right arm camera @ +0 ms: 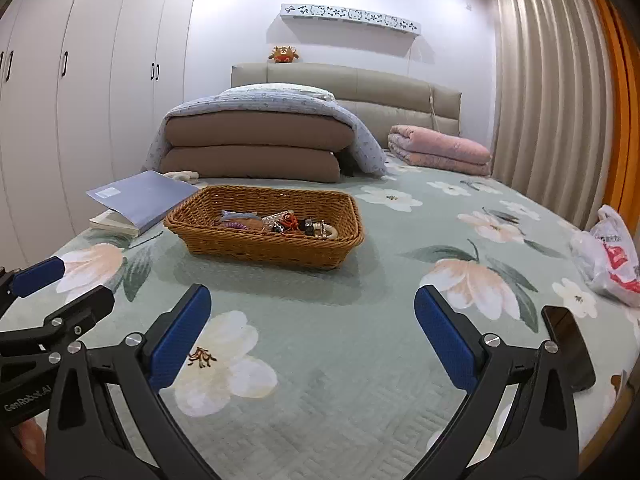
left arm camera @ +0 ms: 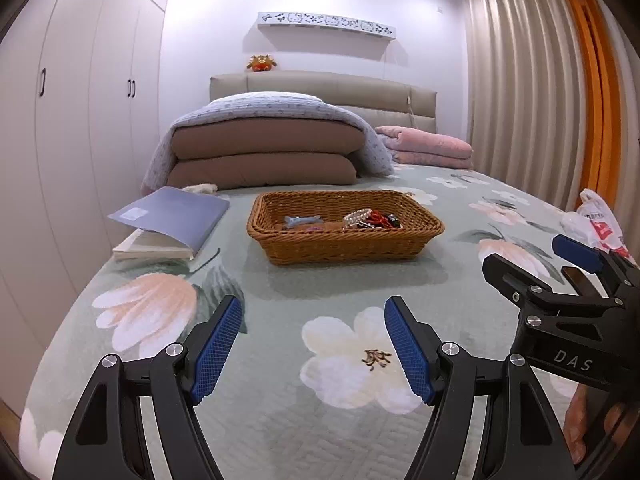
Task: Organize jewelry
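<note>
On the left of the floral bedspread (right arm camera: 320,360) lay one blue folder (left arm camera: 176,212), propped open over one book (left arm camera: 148,246). Just right of it stood one wicker basket (left arm camera: 344,240), the only container in view. It held the jewelry (right arm camera: 280,222) in a loose heap: one blue hair clip (left arm camera: 300,221), one purple coiled tie (right arm camera: 236,225), one clear beaded bracelet (left arm camera: 357,216), a red tangled piece (left arm camera: 378,218) and one pearl bracelet (right arm camera: 326,231) against the right wall; smaller items among them were too tangled to count. Behind the basket sat two folded brown quilts (right arm camera: 256,148) under one pale blue coverlet (right arm camera: 280,102), and further right one folded pink blanket (right arm camera: 440,150). One plush toy (right arm camera: 283,54) perched on the headboard. At the far right edge lay one white plastic bag (right arm camera: 612,260) and, nearer, one dark phone (right arm camera: 568,348).

Two pairs of tongs hovered over the near bedspread, well short of the basket. The left tongs (left arm camera: 314,344) stood wide apart with nothing between the blue pads. The right tongs (right arm camera: 312,328) were likewise spread and empty.
</note>
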Action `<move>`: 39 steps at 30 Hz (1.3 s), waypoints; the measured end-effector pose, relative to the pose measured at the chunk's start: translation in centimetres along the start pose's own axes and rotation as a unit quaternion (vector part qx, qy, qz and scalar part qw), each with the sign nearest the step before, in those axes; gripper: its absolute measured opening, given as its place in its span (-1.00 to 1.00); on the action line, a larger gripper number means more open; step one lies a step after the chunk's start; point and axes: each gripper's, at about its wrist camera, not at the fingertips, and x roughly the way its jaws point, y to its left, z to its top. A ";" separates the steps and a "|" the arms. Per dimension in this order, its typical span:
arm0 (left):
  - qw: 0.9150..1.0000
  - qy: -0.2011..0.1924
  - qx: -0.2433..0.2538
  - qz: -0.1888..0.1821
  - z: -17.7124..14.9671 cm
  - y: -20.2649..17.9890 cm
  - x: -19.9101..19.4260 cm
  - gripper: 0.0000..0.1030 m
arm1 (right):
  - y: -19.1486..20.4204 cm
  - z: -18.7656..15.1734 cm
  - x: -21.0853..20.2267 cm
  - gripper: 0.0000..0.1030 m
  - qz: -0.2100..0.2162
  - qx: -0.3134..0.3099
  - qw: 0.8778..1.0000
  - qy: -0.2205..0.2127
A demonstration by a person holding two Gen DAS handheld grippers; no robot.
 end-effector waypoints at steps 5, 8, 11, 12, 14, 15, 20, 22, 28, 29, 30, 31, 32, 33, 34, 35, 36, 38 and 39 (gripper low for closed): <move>1.000 0.005 -0.004 -0.001 -0.1 0.3 0.3 0.46 | 0.0 -0.1 0.1 1.00 -0.003 -0.006 1.000 -0.001; 1.000 0.006 -0.005 -0.001 -0.1 0.3 0.3 0.46 | -0.1 -0.1 0.2 1.00 -0.003 -0.007 1.000 0.000; 1.000 0.007 -0.005 0.000 -0.2 0.4 0.4 0.46 | -0.1 -0.2 0.3 1.00 -0.003 -0.007 1.000 0.000; 1.000 0.008 -0.006 -0.002 -0.2 0.4 0.4 0.46 | -0.1 -0.2 0.3 1.00 -0.002 -0.007 1.000 0.001; 1.000 0.008 -0.007 -0.002 -0.2 0.4 0.4 0.46 | -0.1 -0.2 0.3 1.00 -0.001 -0.007 1.000 0.001; 1.000 0.008 -0.007 -0.001 -0.3 0.4 0.4 0.46 | -0.1 -0.3 0.3 1.00 -0.001 -0.007 1.000 0.001; 1.000 0.010 -0.008 -0.002 -0.3 0.5 0.5 0.46 | -0.1 -0.4 0.4 1.00 -0.001 -0.005 1.000 0.003; 1.000 0.011 -0.008 -0.002 -0.3 0.6 0.5 0.46 | -0.1 -0.4 0.4 1.00 0.000 -0.005 1.000 0.004; 1.000 0.012 -0.007 -0.002 -0.4 0.6 0.5 0.46 | 0.0 -0.5 0.5 1.00 0.001 -0.005 1.000 0.005; 1.000 0.013 -0.006 -0.002 -0.5 0.6 0.6 0.46 | 0.0 -0.5 0.5 1.00 0.001 -0.005 1.000 0.006; 1.000 0.013 -0.007 -0.002 -0.5 0.6 0.6 0.46 | 0.0 -0.6 0.6 1.00 0.001 -0.006 1.000 0.007; 1.000 0.013 -0.006 -0.002 -0.5 0.6 0.6 0.46 | 0.0 -0.6 0.6 1.00 0.001 -0.006 1.000 0.008; 1.000 0.013 -0.006 -0.002 -0.5 0.5 0.6 0.46 | 0.1 -0.7 0.7 1.00 0.001 -0.006 1.000 0.009; 1.000 0.013 -0.006 -0.001 -0.6 0.6 0.6 0.46 | 0.1 -0.7 0.7 1.00 0.002 -0.006 1.000 0.010; 1.000 0.013 -0.005 -0.001 -0.6 0.5 0.6 0.46 | 0.0 -0.8 0.7 1.00 0.003 -0.006 1.000 0.010; 1.000 0.013 -0.005 -0.001 -0.6 0.5 0.6 0.46 | 0.0 -0.8 0.7 1.00 0.003 -0.006 1.000 0.010; 1.000 0.013 -0.006 0.000 -0.6 0.6 0.6 0.46 | 0.0 -0.8 0.7 1.00 0.002 -0.006 1.000 0.010; 1.000 0.013 -0.006 0.000 -0.7 0.6 0.6 0.46 | -0.1 -0.8 0.7 1.00 0.003 -0.005 1.000 0.009; 1.000 0.014 -0.006 0.000 -0.7 0.6 0.6 0.46 | -0.1 -0.8 0.8 1.00 0.004 -0.003 1.000 0.010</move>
